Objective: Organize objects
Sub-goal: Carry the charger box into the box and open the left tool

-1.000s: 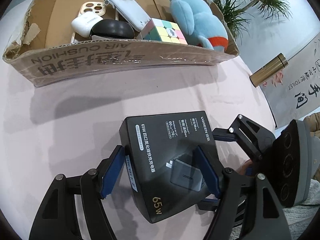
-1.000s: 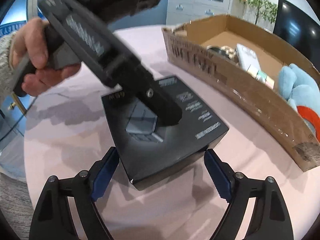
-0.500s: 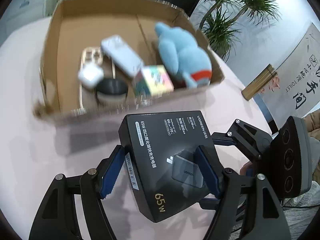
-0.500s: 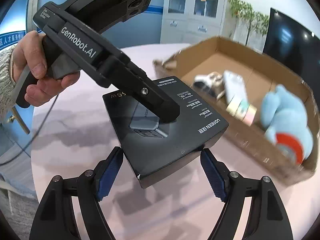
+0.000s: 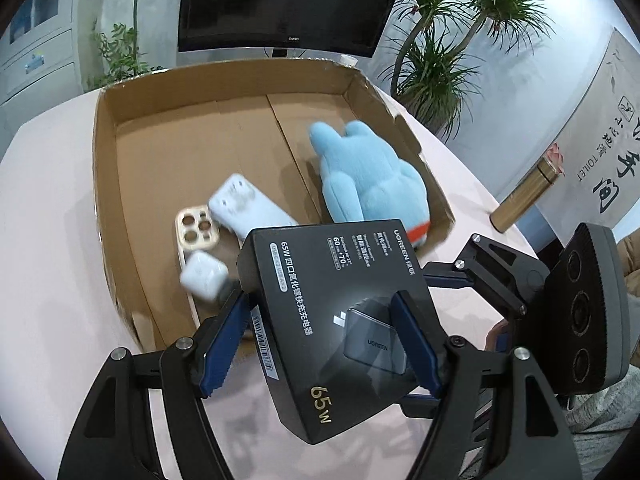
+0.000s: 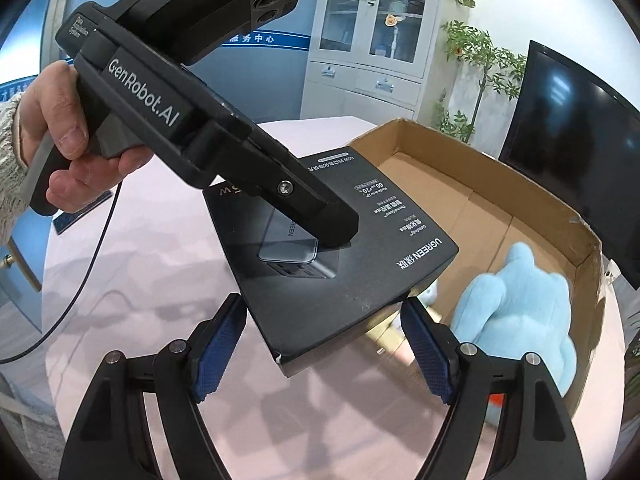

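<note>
- Charger box (image 5: 344, 320) is clamped in the left tongs (image 5: 320, 344), lifted over the cardboard box's (image 5: 105, 184) near edge.
- Right tongs (image 6: 324, 344) straddle its corner; whether their pads press it cannot be told.
- Pink bench (image 5: 48, 280) lies bare to the left.

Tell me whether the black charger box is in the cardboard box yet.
Not yet. The charger box is held in the air between both grippers, left gripper and right gripper, above the near edge of the cardboard box.

The charger box (image 5: 332, 312) is matt black card with a faint sheen; the cardboard box (image 5: 168, 148) is raw brown corrugated card, the blue toy (image 5: 372, 180) soft plush, the flask (image 5: 528, 196) brushed gold metal, the bench (image 5: 48, 240) smooth pale pink
</note>
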Demonstrator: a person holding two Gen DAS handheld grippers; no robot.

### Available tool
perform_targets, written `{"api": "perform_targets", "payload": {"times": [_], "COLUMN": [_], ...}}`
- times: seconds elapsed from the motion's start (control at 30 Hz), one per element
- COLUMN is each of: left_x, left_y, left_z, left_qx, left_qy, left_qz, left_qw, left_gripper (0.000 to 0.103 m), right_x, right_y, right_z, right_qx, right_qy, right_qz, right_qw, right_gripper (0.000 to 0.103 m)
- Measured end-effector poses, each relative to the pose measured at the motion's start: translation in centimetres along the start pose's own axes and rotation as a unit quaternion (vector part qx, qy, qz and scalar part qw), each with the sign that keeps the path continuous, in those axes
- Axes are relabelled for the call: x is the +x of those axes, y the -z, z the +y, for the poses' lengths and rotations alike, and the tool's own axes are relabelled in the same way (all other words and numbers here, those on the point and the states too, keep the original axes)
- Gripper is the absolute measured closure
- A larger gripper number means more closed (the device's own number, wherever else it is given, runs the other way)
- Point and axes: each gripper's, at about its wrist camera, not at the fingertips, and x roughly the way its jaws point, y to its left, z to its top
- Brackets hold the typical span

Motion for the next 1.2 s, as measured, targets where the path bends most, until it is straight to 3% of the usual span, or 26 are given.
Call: {"api": "perform_targets", "payload": {"times": [0.4,0.73,1.2], "left_x": [4.6,8.8,10.1], "left_y": [-5.6,-6.3,-8.7], "left_z": [4.9,7.8,9.1], "left_qx": [-0.015,-0.033,-0.044], "left_qy": [-0.001,0.002,-0.016], "left_qz": [0.013,0.038,0.018], "left_qw": [0.9998,0.9987,0.9988], "left_gripper": [0.031,0.031,0.031], "right_x": [6.4,11.7,13.9], "right_y": [-2.9,-2.5,-4.5], "right_z": [-6.9,-10.1,-12.3], "right_qx": [0.018,0.034,0.077], "right_qy": [-0.018,-0.036,-0.024], "right_qz": [0.018,0.049,0.086], "right_qw": [1.0,0.998,0.993], "right_gripper": [0.024,0.024,0.024]}}
